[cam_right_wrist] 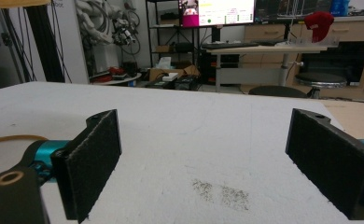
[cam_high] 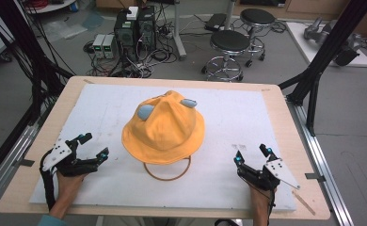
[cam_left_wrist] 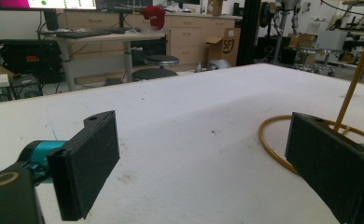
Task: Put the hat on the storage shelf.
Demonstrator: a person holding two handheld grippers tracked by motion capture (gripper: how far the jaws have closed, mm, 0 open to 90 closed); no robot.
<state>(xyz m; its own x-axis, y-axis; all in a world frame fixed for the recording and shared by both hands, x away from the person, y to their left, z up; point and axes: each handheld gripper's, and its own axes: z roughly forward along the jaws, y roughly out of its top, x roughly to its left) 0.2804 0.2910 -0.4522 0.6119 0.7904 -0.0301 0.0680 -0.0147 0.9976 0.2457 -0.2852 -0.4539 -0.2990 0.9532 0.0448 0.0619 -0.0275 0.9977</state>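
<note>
Jaws spread wide on both tools, with nothing between them. The left gripper [cam_high: 93, 145] rests low over the white mat [cam_high: 266, 113] at the near left of the tabletop [cam_high: 285, 101], held by the person's left hand [cam_high: 69, 181]; its own view shows the two black padded jaws [cam_left_wrist: 203, 163] standing well apart above bare mat. The right gripper [cam_high: 252, 154] sits at the near right, held by the right hand [cam_high: 259, 197], and its jaws [cam_right_wrist: 203, 163] are likewise open over the mat, just short of a grey smudge [cam_right_wrist: 221, 192] on the surface.

Between the two grippers, at the middle of the mat, stands a yellow bucket hat [cam_high: 165, 129] with two grey ear patches [cam_high: 146, 111] on its crown. It is perched on a stand whose yellow ring base [cam_high: 167, 175] peeks out from under the near brim. Neither gripper touches the hat; each is well apart from it, one on either side. In the left gripper view the ring base [cam_left_wrist: 269, 144] curves along the mat beside the right-hand jaw, with a thin yellow rod [cam_left_wrist: 355, 77] rising from it.

Beyond the tabletop, two black stools [cam_high: 229, 44] and some computer boxes [cam_high: 134, 30] stand on the floor.
</note>
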